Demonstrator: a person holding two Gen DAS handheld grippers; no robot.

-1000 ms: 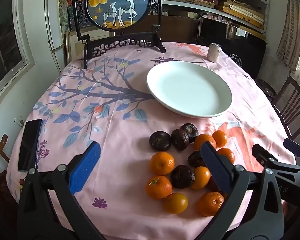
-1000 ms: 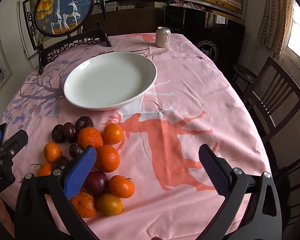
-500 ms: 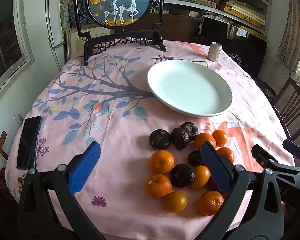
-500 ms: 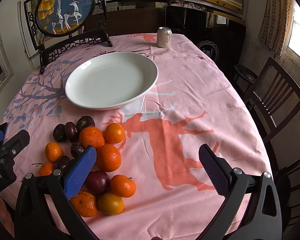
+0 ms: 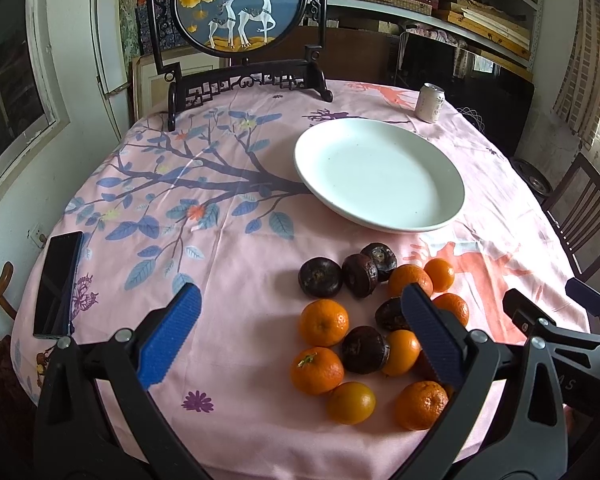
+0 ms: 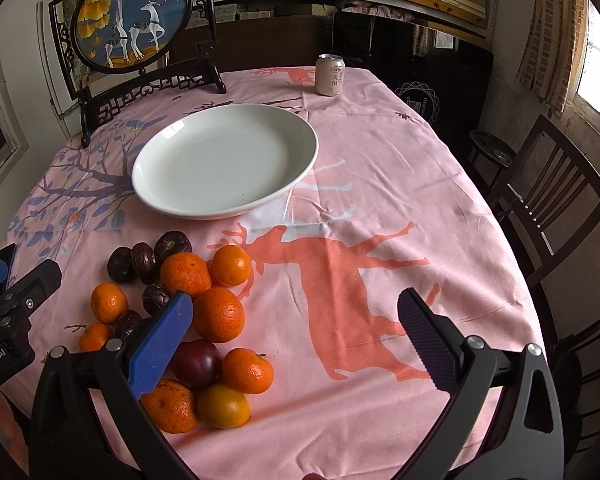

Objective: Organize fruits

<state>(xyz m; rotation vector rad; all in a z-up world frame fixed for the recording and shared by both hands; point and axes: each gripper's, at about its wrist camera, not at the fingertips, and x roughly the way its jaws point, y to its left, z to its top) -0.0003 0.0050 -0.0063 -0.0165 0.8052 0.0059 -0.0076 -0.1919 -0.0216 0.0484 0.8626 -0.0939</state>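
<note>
**Both grippers waiting wide over an unsorted fruit pile**

The fruit is sitting in one loose heap on the pink printed tablecloth (image 6: pixel 380 160), near the table's front edge: bright orange mandarins (image 5: pixel 323 322) are mingling with dark brown, wrinkled round fruits (image 5: pixel 320 277), and a single smooth red-purple plum (image 6: pixel 198 364) is lying among them in the right wrist view. Just beyond the heap, a wide, shallow white ceramic plate (image 6: pixel 148 160) is standing bare, and it is probably lying so close because it is meant to receive the fruit. Nothing is resting in it yet, so the sorting is judged not yet begun.

The left gripper (image 5: pixel 300 340) is hovering low over the front of the table with its blue-padded jaws spread wide and nothing between them; its right finger is overlapping the heap in the left wrist view, though contact cannot be told. The right gripper (image 6: pixel 296 336) is likewise gaping and empty, hanging over bare cloth just right of the heap, its left finger crossing the nearest mandarins in view. Both are pointing forward toward the plate.

A black smartphone (image 5: pixel 56 284) is lying at the table's left edge, a pale drink can (image 6: pixel 330 75) is standing beyond the plate, and a black-framed round deer painting (image 5: pixel 236 4) is standing at the back, all well apart from the fruit.
</note>
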